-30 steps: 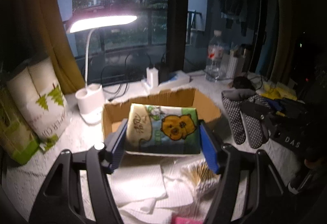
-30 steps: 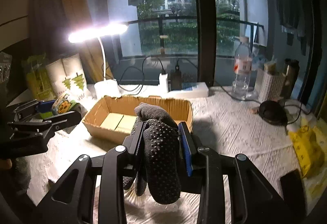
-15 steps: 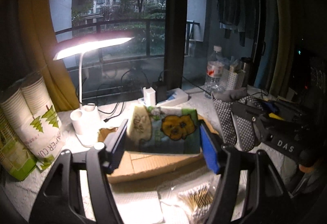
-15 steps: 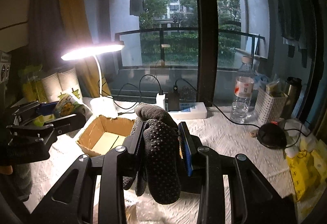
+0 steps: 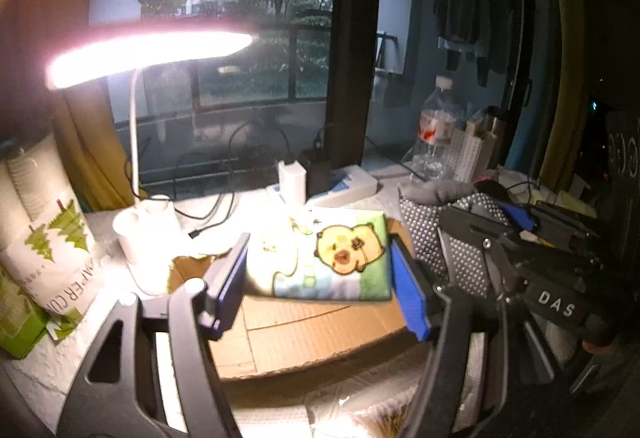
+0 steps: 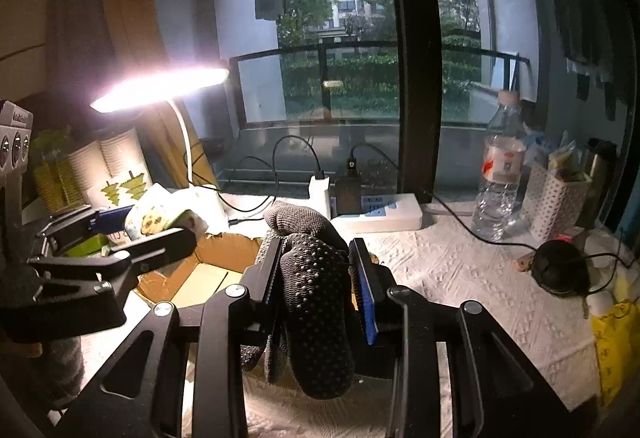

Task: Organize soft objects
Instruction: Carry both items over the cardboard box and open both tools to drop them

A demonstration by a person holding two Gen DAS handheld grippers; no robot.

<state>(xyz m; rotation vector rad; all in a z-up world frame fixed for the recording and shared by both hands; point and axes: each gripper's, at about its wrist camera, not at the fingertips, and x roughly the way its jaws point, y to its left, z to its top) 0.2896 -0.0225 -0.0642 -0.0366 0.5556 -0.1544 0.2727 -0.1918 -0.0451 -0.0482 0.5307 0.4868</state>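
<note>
Left gripper clamped on a tissue pack with a cartoon bear print, blue pads pressing both ends; pack is held in the air above the near part of the open cardboard box; right gripper clamped on a dark dotted glove, cuff sticking up above the pads, fingers hanging below; glove is off the table, just right of the box; in the right wrist view the left gripper with its pack sits over the box's left side; lit desk lamp stands behind the box; water bottle and power strip farther back by the window.
</note>
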